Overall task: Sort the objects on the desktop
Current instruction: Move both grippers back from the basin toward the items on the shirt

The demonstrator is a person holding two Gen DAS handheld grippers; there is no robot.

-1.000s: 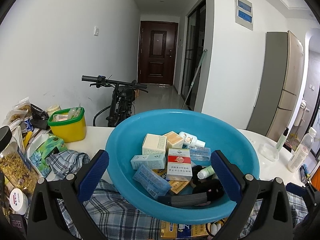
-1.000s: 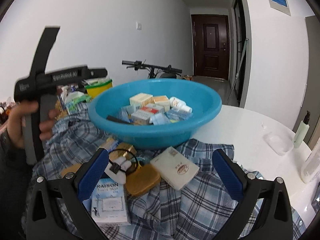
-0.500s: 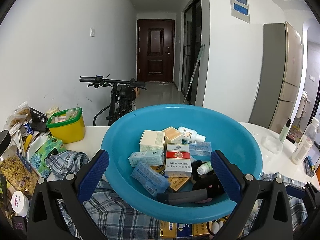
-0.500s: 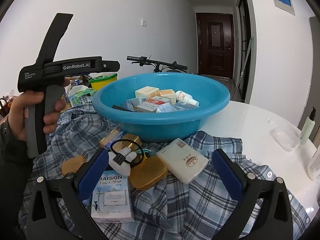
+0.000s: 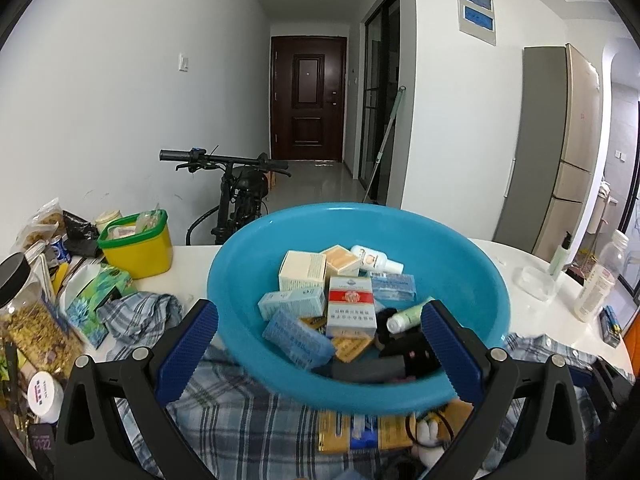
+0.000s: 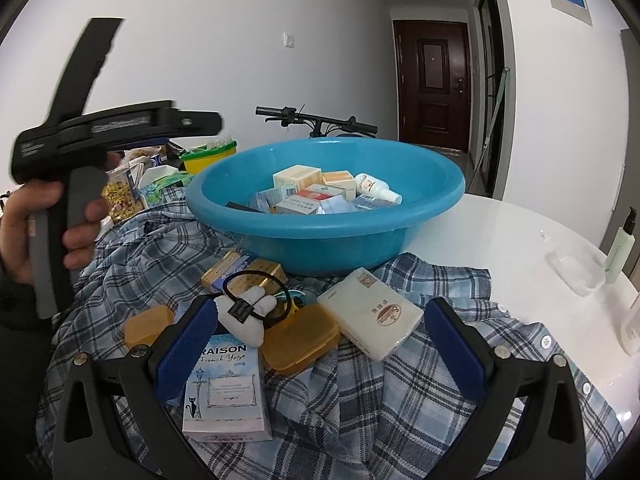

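A blue basin [image 5: 472, 280] [image 6: 328, 240] on a plaid shirt [image 6: 400, 400] holds several small boxes and bottles, among them a red-and-white pack [image 5: 351, 312]. My left gripper [image 5: 320, 344] is open and empty just in front of the basin. My right gripper [image 6: 320, 344] is open and empty above loose items on the shirt: a light-blue RAISON box [image 6: 226, 392], an amber case [image 6: 300, 338], a cream pack [image 6: 370, 314] and a white plush with a black hair band [image 6: 244, 312].
A yellow tub with a green rim [image 5: 136, 246], a tissue pack [image 5: 98, 300] and a jar [image 5: 32, 320] stand at the left. A clear dish [image 6: 576, 274] and a green pump bottle [image 6: 620, 248] sit on the white table [image 6: 500, 240] at the right.
The right gripper has come lower and closer to the loose items on the shirt. The left gripper has lifted and drawn back a little from the basin.
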